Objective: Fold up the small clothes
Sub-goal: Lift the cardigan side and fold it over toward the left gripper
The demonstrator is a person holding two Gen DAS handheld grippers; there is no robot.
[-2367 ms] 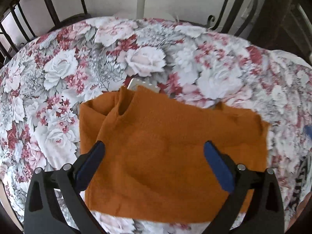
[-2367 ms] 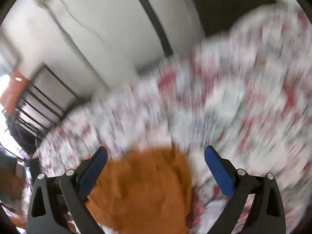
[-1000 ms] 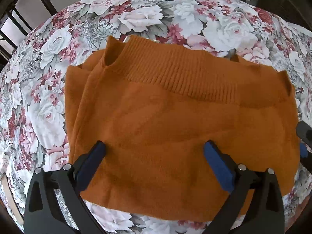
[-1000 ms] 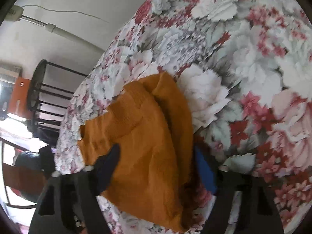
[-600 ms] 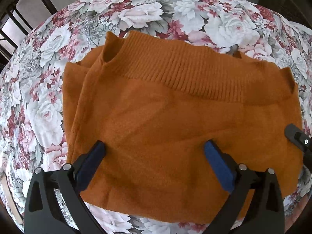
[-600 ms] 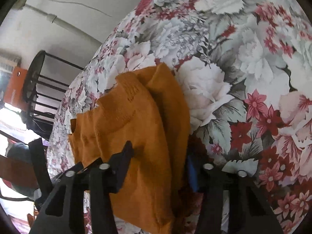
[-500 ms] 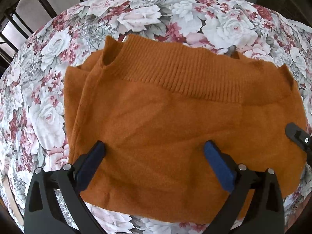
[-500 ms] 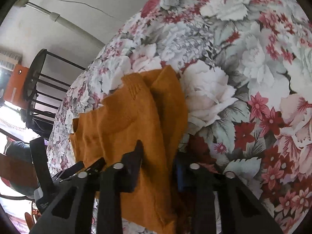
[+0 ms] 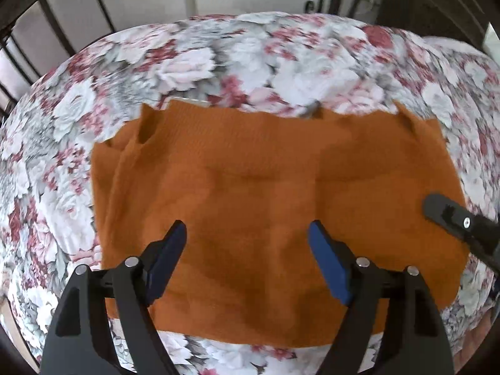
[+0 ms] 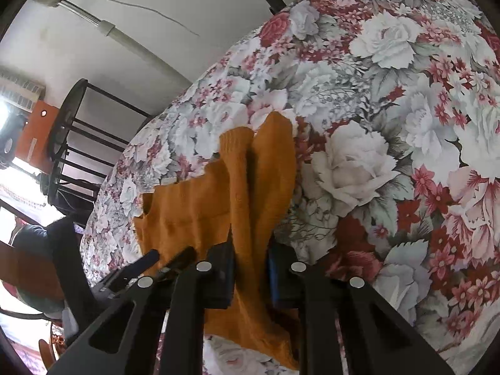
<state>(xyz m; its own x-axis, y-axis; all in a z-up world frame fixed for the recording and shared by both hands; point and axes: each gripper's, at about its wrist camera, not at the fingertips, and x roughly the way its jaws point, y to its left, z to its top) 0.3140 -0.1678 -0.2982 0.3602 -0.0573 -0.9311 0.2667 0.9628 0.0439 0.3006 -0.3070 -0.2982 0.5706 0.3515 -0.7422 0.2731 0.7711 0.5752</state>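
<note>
An orange knit sweater [image 9: 265,187] lies folded on the floral tablecloth [image 9: 218,62]. My left gripper [image 9: 248,250] is open and hovers over the sweater's near half, its blue pads apart. My right gripper [image 10: 250,276] is shut on the sweater's right edge [image 10: 259,187], with a ridge of knit fabric pinched between the pads. One black finger of the right gripper [image 9: 453,218] shows at the right of the left wrist view, over the sweater's right side. The left gripper's fingers [image 10: 147,262] show at the left of the right wrist view.
The round table's floral cloth [image 10: 390,125] spreads around the sweater. Black metal chair backs [image 9: 62,15] stand behind the table, and a black metal rack [image 10: 72,143] stands by the white wall. A person's dark clothing [image 10: 40,250] is at the far left.
My right gripper has closed from open onto the sweater's right edge. My left gripper has pulled back and risen, so the sweater looks farther away; its jaws have narrowed a little.
</note>
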